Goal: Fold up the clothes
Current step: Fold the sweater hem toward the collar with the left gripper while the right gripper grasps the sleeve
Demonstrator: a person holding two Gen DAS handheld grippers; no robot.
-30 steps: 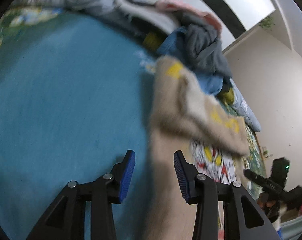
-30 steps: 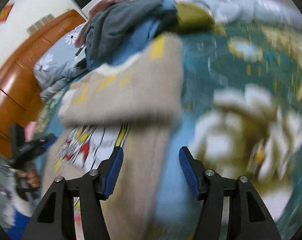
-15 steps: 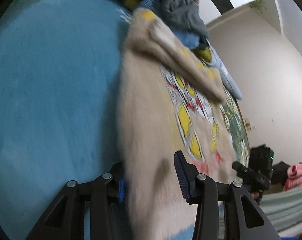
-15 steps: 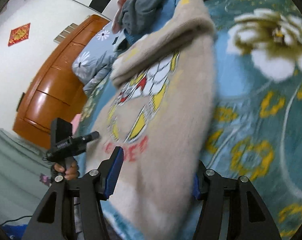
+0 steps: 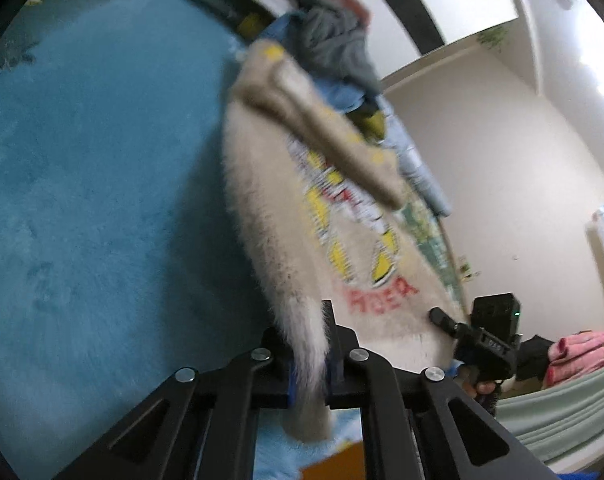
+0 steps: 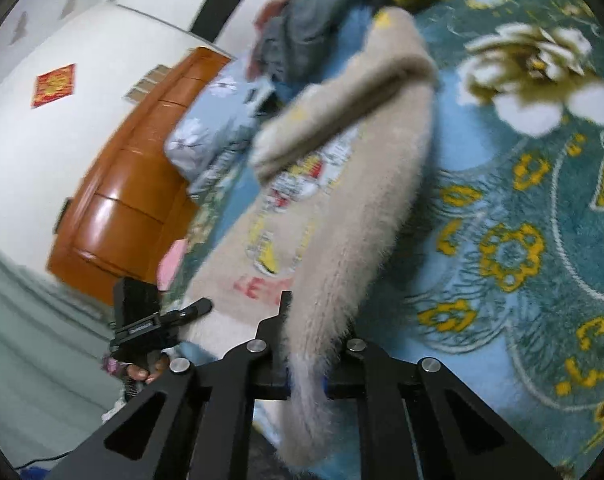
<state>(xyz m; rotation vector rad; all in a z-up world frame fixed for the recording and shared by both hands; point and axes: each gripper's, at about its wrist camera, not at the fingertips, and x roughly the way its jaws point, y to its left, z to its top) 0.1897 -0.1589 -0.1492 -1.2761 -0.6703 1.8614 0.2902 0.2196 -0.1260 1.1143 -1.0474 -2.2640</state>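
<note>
- Fuzzy beige sweater with a cartoon print and red lettering lies stretched along the bed, lifted at its near hem
- left gripper has its jaws closed tight on one corner of that hem, the fleecy edge pinched between the blue pads and hanging below them
- right gripper is likewise clamped on the opposite hem corner, fabric bunched between its pads and spilling down past them
- each gripper shows in the other's view, held by a hand at the sweater's far edge
- sweater's upper part is folded over across the chest, forming a thick band above the print
- pile of clothes, grey, blue and pink, sits just beyond the sweater's far end
- teal blanket covers the bed under the sweater; in the right view it bears yellow and white flowers
- wooden headboard stands against the white wall
</note>
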